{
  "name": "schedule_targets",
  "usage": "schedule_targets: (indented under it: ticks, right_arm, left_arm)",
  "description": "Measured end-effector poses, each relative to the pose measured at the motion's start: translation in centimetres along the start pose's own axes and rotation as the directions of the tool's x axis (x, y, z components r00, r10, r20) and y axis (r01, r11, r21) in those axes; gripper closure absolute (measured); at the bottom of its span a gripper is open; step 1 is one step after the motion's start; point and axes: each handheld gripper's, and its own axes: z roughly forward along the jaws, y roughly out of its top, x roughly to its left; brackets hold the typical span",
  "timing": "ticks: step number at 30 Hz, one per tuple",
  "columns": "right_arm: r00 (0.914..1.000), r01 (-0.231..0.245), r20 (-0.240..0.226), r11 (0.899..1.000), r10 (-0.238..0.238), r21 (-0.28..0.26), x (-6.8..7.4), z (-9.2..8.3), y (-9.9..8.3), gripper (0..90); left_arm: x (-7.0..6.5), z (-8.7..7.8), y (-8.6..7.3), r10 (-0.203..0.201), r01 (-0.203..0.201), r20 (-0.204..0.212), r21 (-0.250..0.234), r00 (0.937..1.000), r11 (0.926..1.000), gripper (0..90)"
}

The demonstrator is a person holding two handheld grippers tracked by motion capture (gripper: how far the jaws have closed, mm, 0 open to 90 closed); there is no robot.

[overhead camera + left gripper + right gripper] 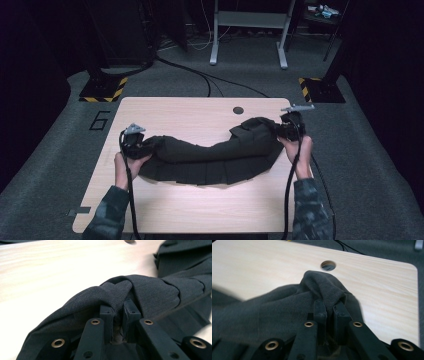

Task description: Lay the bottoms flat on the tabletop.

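A black pleated garment (pixel 210 157) stretches across the middle of the light wooden table (pixel 175 112), sagging between its two ends. My left gripper (pixel 142 146) is shut on the garment's left end; the dark cloth (pixel 140 290) bunches over its closed jaws (pixel 119 311). My right gripper (pixel 280 129) is shut on the garment's right end, where the cloth (pixel 287 307) folds over its jaws (pixel 329 306). Both ends are raised a little off the table, and a hand holds each gripper.
A round cable hole (pixel 238 110) sits near the table's far edge, also seen in the right gripper view as a hole (pixel 328 265). Grey carpet (pixel 60 150) surrounds the table. Black stands with yellow-striped bases (pixel 103 90) and a metal frame (pixel 247 35) stand beyond.
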Motion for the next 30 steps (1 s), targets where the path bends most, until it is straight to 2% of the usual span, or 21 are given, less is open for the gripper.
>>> schedule_targets:
  ticks: [2, 3, 4, 5, 6, 7, 8, 11, 13, 14, 15, 17, 20, 21, 23, 25, 26, 27, 28, 29, 30]
  right_arm:
    - [0.9980, -0.056, 0.029, 0.998, 0.056, -0.003, -0.7, 2.4, 1.5, 75.8]
    - [0.9945, -0.092, 0.052, 0.996, 0.092, 0.011, -0.8, 3.7, 2.1, 73.4]
    - [0.9945, -0.092, 0.052, 0.996, 0.092, 0.011, -0.8, 3.7, 2.1, 73.4]
    - [0.9873, -0.101, 0.128, 0.994, 0.095, 0.043, -0.9, 6.2, 3.0, 56.0]
    - [0.9873, -0.101, 0.128, 0.994, 0.095, 0.043, -0.9, 6.2, 3.0, 56.0]
    - [0.9750, -0.135, 0.186, 0.989, 0.120, 0.066, -0.9, 7.7, 3.1, 41.4]
    - [0.9771, -0.144, 0.168, 0.987, 0.131, 0.068, -1.0, 7.8, 2.8, 36.9]
    - [0.9857, -0.150, 0.078, 0.989, 0.149, -0.003, -1.3, 6.4, 1.4, 23.0]
    - [0.9904, -0.126, 0.053, 0.992, 0.127, -0.025, -1.4, 5.0, 0.3, 15.2]
    - [0.9904, -0.126, 0.053, 0.992, 0.127, -0.025, -1.4, 5.0, 0.3, 15.2]
    - [0.9925, -0.117, 0.030, 0.992, 0.119, -0.052, -1.3, 3.6, -0.8, 14.3]
    - [0.9957, -0.091, 0.012, 0.992, 0.092, -0.092, -1.0, 2.2, -2.0, 13.8]
    - [0.9983, -0.056, -0.023, 0.993, 0.054, -0.105, -0.7, 0.8, -4.2, 13.1]
    - [0.9985, -0.045, -0.037, 0.995, 0.042, -0.089, -0.7, 0.7, -5.1, 13.1]
    - [0.9986, -0.014, -0.053, 0.999, 0.012, -0.038, -0.6, 1.5, -6.8, 13.5]
    - [0.9978, -0.006, -0.066, 0.999, 0.008, 0.037, -0.7, 3.3, -8.2, 13.4]
    - [0.9981, 0.007, -0.062, 0.998, -0.003, 0.056, -0.6, 4.2, -8.7, 13.5]
    - [0.9984, 0.026, -0.052, 0.998, -0.023, 0.065, -0.5, 5.1, -9.1, 13.5]
    - [0.9984, 0.026, -0.052, 0.998, -0.023, 0.065, -0.5, 5.1, -9.1, 13.5]
    - [0.9983, 0.051, -0.032, 0.996, -0.049, 0.074, -0.4, 6.0, -9.4, 13.0]
    - [0.9987, 0.040, -0.036, 0.994, -0.037, 0.103, -0.4, 7.4, -9.6, 10.4]
  left_arm:
    - [0.5, 0.7, 0.6, -0.022, 0.022, -0.015, -0.007, 0.9996, 0.9997, 78.4]
    - [1.2, 2.5, 1.8, -0.047, 0.047, -0.083, -0.004, 0.9954, 0.9989, 76.2]
    - [1.2, 2.5, 1.8, -0.047, 0.047, -0.083, -0.004, 0.9954, 0.9989, 70.4]
    - [2.0, 4.1, 2.6, -0.082, 0.084, -0.186, -0.001, 0.9792, 0.9965, 62.1]
    - [2.0, 4.1, 2.6, -0.082, 0.084, -0.186, -0.001, 0.9792, 0.9965, 54.4]
    - [2.5, 4.6, 2.8, -0.103, 0.105, -0.203, -0.002, 0.9737, 0.9945, 44.9]
    - [3.0, 4.9, 2.7, -0.131, 0.135, -0.191, 0.008, 0.9728, 0.9908, 37.3]
    - [2.7, 4.3, 1.7, -0.102, 0.105, -0.159, 0.013, 0.9820, 0.9944, 23.8]
    - [2.3, 4.0, 1.0, -0.067, 0.073, -0.146, 0.037, 0.9870, 0.9967, 20.1]
    - [2.3, 4.0, 1.0, -0.067, 0.073, -0.146, 0.037, 0.9870, 0.9967, 19.0]
    - [1.7, 3.8, 0.3, -0.051, 0.056, -0.118, 0.039, 0.9918, 0.9977, 17.5]
    - [1.2, 3.7, -0.3, -0.036, 0.041, -0.100, 0.046, 0.9943, 0.9981, 16.7]
    - [0.9, 3.6, -1.2, -0.015, 0.020, -0.104, 0.050, 0.9945, 0.9985, 16.2]
    - [0.9, 3.8, -2.2, 0.010, -0.002, -0.103, 0.078, 0.9946, 0.9969, 16.2]
    - [1.2, 4.3, -3.2, 0.014, -0.003, -0.105, 0.095, 0.9943, 0.9955, 16.1]
    - [1.4, 4.5, -3.6, 0.013, -0.002, -0.092, 0.119, 0.9957, 0.9929, 15.2]
    - [1.5, 5.1, -4.2, 0.009, 0.002, -0.097, 0.112, 0.9953, 0.9937, 14.8]
    - [1.6, 5.3, -4.5, 0.026, -0.014, -0.086, 0.136, 0.9960, 0.9905, 14.5]
    - [1.6, 5.3, -4.5, 0.026, -0.014, -0.086, 0.136, 0.9960, 0.9905, 13.4]
    - [1.6, 5.8, -4.9, 0.007, 0.004, -0.080, 0.137, 0.9968, 0.9905, 13.4]
    - [1.8, 6.1, -5.2, -0.006, 0.016, -0.071, 0.151, 0.9975, 0.9883, 11.2]
